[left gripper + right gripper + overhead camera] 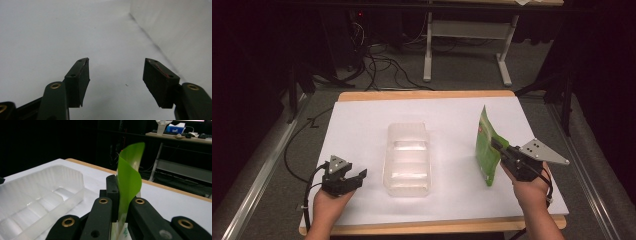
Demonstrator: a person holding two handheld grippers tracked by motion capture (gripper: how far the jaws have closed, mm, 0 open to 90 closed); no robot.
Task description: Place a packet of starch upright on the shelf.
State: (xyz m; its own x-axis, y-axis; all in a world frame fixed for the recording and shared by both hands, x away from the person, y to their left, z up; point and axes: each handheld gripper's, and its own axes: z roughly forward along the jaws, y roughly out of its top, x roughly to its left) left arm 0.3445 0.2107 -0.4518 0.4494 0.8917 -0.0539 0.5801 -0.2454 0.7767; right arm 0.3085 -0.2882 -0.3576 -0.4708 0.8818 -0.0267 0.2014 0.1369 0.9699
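Overhead footage has the right gripper (pixel 498 146) pinching a green pouch (pixel 486 148) upright above the table (pixel 362 125), with the clear tray (pixel 408 159) to its left, long axis running away from the person, between the 2 hands. Left gripper (pixel 116 77) view: jaws spread on nothing, over bare white surface, just beside the tray wall (pixel 175 30). Right gripper (pixel 122 202) view: jaws pressed on the pouch (pixel 128 180), tray (pixel 37 195) lying low to the left, so this hand likely carries across.
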